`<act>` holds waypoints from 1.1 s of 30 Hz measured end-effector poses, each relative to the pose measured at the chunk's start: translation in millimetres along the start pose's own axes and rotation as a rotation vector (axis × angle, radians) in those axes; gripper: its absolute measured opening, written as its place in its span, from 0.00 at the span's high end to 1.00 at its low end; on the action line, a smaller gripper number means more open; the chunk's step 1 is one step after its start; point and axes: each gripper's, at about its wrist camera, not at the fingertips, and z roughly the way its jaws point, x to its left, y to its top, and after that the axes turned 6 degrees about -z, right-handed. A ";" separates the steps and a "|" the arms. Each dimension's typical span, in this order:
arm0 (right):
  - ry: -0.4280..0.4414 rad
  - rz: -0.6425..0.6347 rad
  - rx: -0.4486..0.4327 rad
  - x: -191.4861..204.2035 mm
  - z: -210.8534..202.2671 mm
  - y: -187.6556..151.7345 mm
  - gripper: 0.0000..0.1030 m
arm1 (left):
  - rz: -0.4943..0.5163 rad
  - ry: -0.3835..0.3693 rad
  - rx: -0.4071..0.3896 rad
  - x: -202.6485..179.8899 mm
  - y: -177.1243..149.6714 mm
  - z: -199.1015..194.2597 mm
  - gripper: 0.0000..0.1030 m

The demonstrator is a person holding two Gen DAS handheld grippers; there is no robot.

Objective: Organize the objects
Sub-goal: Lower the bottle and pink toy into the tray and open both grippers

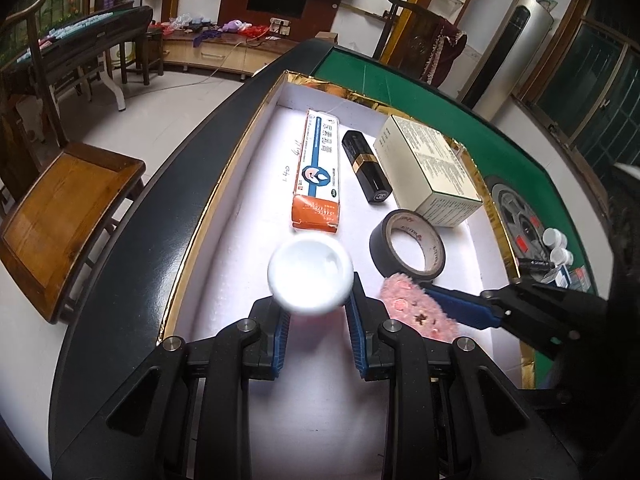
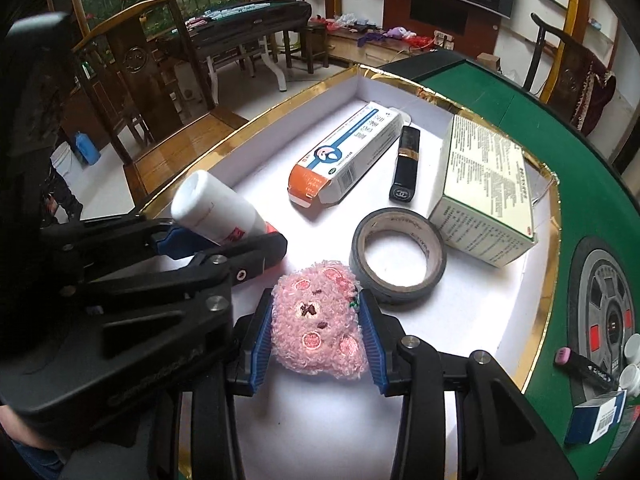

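My left gripper [image 1: 316, 312] is shut on a white bottle [image 1: 310, 278], held tilted over the near part of the white tray [image 1: 256, 208]; it also shows in the right wrist view [image 2: 218, 210]. My right gripper [image 2: 318, 336] is shut on a pink fuzzy pad [image 2: 320, 322], low over the tray floor; the pad shows in the left wrist view [image 1: 416, 308]. In the tray lie an orange-and-white carton [image 1: 318, 172], a black lipstick [image 1: 366, 166], a cream box [image 1: 430, 170] and a black tape roll [image 1: 408, 246].
The gold-rimmed tray sits on a green felt table [image 2: 580, 168] with a dark rim. Small white bottles [image 2: 632, 360], a black marker [image 2: 584, 366] and a blue-white box [image 2: 596, 416] lie right of the tray. A wooden chair [image 1: 68, 216] stands left of the table.
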 end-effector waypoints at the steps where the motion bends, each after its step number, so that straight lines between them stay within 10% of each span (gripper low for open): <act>1: 0.004 0.004 -0.001 -0.6 0.3 0.3 0.59 | -0.005 0.000 0.002 0.6 0.5 0.1 0.75; 33: 0.074 0.055 -0.103 -5.5 -23.8 -3.9 0.49 | -0.077 -0.012 -0.051 14.5 7.9 -15.3 0.62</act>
